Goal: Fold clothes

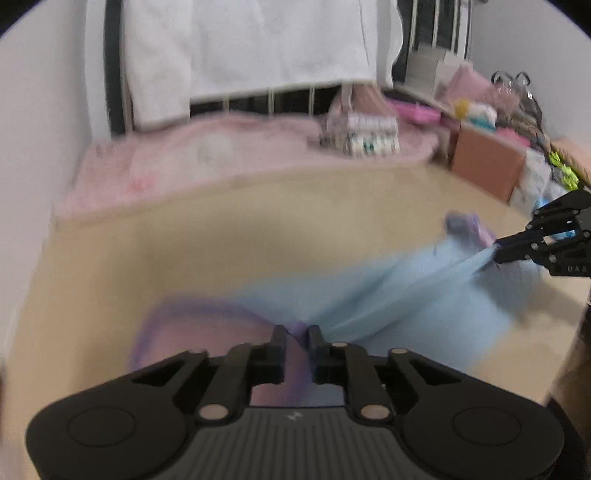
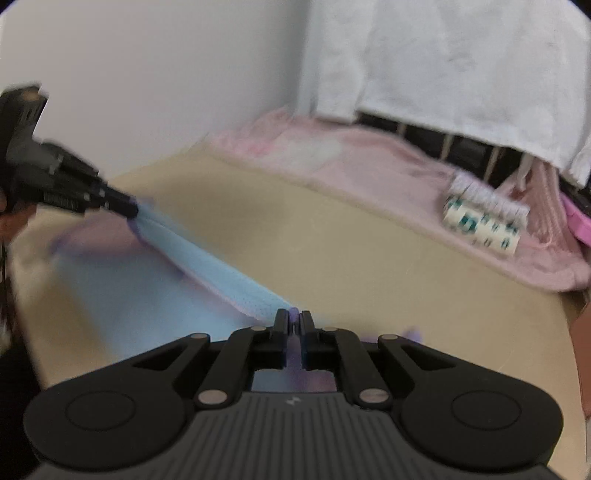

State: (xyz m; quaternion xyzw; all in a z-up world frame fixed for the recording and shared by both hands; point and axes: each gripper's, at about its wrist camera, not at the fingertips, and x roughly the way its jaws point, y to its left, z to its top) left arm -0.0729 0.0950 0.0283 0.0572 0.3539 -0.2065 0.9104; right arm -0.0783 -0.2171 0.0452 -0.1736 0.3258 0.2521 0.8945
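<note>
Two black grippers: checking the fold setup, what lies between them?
Only the light blue garment, stretched taut from left gripper to right gripper, above the beige tabletop; right wrist view.

White wall point(image 2: 147, 74) behind a beige table point(image 1: 258, 229), window bars point(image 1: 443, 26) beyond.

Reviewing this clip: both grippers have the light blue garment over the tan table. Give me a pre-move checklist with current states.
1. Left gripper shut on the light blue garment: ok.
2. Right gripper shut on the garment's edge: ok.
3. Edge between the grippers pulled straight: ok.
4. Rest of garment flat on the table: cannot tell, blurred.
5. Table beyond the garment free for folding: ok.
</note>
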